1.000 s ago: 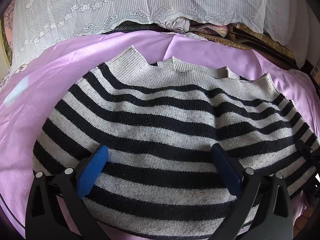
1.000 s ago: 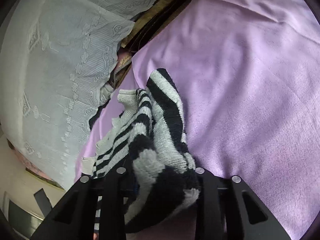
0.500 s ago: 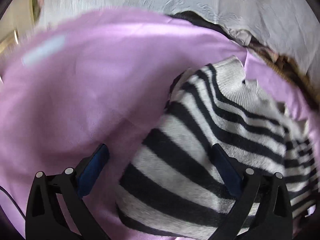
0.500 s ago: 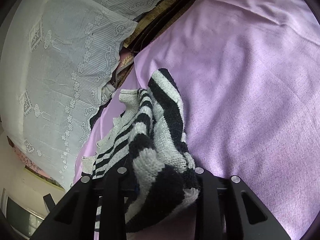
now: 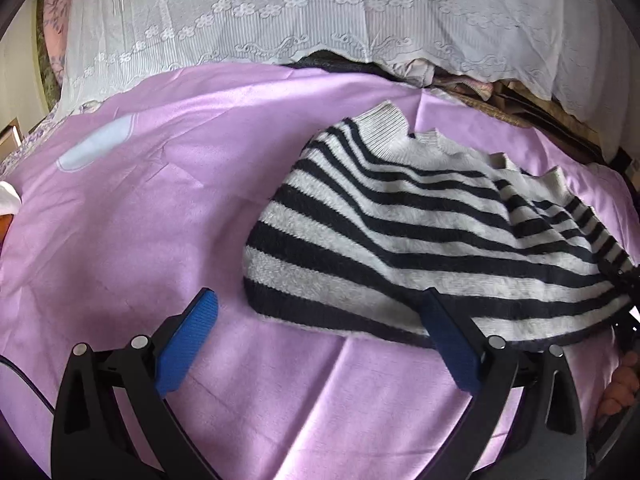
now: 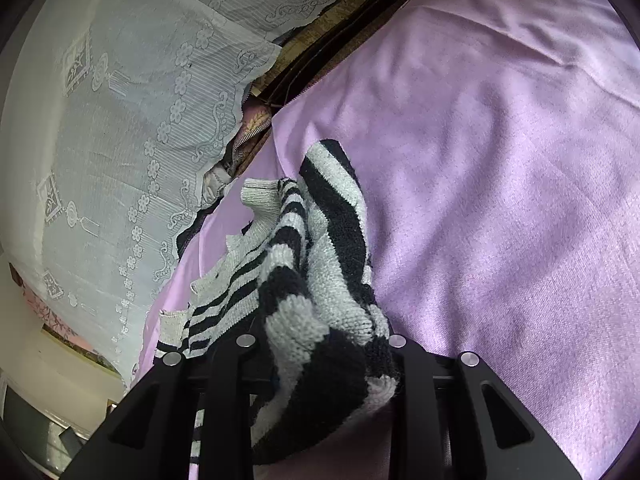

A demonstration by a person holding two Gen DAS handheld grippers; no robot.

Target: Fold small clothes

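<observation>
A black-and-white striped knit sweater (image 5: 420, 232) is lying on a lilac sheet (image 5: 160, 208) that is covering the surface beneath it; whether that surface is a bed or a desk cannot be told. In the left wrist view the sweater is sitting to the right of centre, folded over, with its ribbed pale edge (image 5: 386, 128) pointing toward the far side and its dark near hem running just past the tip of the right-hand blue pad.

The left claw (image 5: 320, 316) is hanging over the sheet with its jaws spread wide and nothing between them. Its left blue pad (image 5: 188, 344) is standing above bare lilac cloth, and its other pad (image 5: 448, 344) is overlapping the sweater's near edge in the picture, though whether it is touching the knit cannot be told.

The right claw (image 6: 320, 360) is gripping a bunched corner of the sweater (image 6: 320, 320): thick striped knit is filling the narrow gap between its black fingers and spilling over them. From there the garment is trailing away up the sheet (image 6: 500, 160) toward the white lace curtain (image 6: 120, 120).

At the right edge of the left wrist view, fingertips of a person's hand (image 5: 620, 384) are showing, beside the sweater's far right end. A pale patch (image 5: 96, 148) is lying on the sheet at the left, well apart from the sweater. The lace curtain (image 5: 320, 20) is hanging behind the far edge.
</observation>
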